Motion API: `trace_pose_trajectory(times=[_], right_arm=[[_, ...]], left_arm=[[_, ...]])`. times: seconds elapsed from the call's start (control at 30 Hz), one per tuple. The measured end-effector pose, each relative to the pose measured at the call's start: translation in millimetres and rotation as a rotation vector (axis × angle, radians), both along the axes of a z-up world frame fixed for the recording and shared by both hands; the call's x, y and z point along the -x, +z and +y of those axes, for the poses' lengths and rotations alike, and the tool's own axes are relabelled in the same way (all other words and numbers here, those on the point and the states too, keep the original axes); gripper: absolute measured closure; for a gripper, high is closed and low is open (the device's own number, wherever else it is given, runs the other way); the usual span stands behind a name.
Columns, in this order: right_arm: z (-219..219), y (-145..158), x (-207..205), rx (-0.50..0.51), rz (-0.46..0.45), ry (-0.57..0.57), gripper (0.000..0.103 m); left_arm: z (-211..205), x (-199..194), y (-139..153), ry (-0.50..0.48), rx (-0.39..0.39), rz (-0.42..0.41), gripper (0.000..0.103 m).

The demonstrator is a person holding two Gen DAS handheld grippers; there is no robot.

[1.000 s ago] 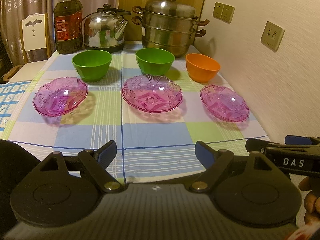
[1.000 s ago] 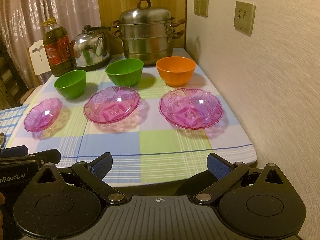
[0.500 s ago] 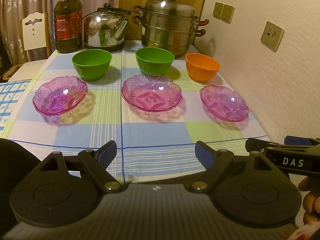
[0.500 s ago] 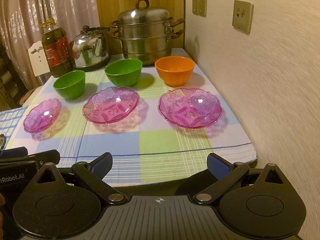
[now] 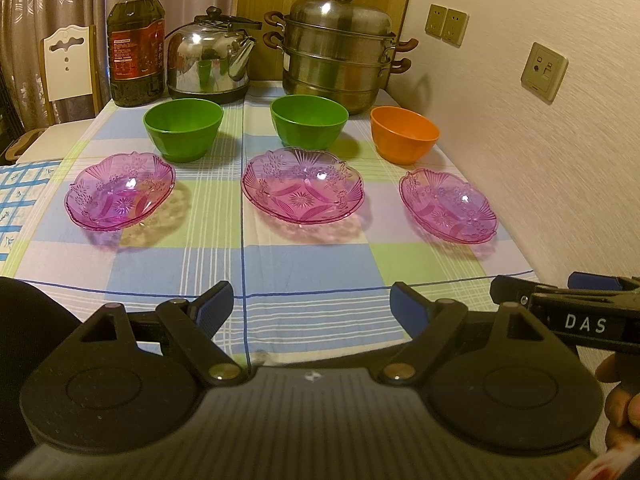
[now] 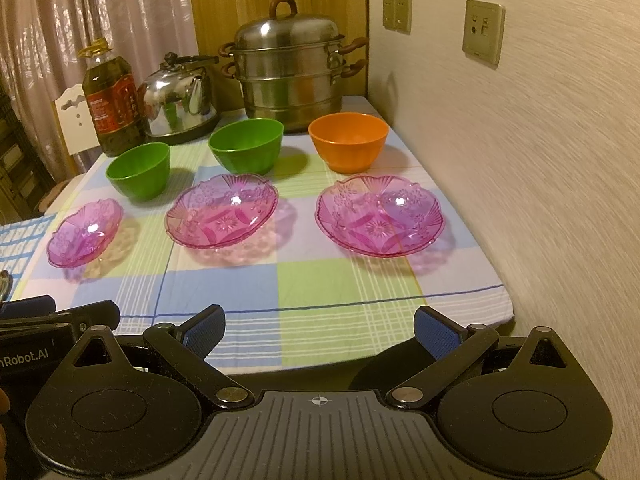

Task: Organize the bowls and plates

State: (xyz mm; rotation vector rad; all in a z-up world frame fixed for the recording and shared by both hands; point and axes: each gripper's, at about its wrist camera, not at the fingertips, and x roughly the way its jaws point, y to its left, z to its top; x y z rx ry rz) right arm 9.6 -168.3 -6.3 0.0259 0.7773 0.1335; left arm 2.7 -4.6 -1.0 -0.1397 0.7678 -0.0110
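Left wrist view: left gripper (image 5: 311,307) spread wide, empty, at the table's near edge; three pink glass plates (image 5: 303,185) in a row, two green bowls (image 5: 183,128) and an orange bowl (image 5: 404,134) behind. Right wrist view: right gripper (image 6: 319,333) equally wide, empty, facing the rightmost plate (image 6: 380,215).

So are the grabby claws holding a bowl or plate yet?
No. The left gripper and right gripper are both open and empty, short of the dishes.
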Motion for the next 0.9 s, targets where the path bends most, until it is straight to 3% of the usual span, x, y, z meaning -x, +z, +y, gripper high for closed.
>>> trace_pose_trajectory(times=[0.67, 0.9], right_arm=[[1, 0, 0, -0.005, -0.001, -0.003, 0.003], [15, 0, -9, -0.023, 0.0, 0.023, 0.003]], left_arm=[[1, 0, 0, 0.004, 0.007, 0.0, 0.019], [29, -1, 3, 0.059, 0.04, -0.006, 0.019]])
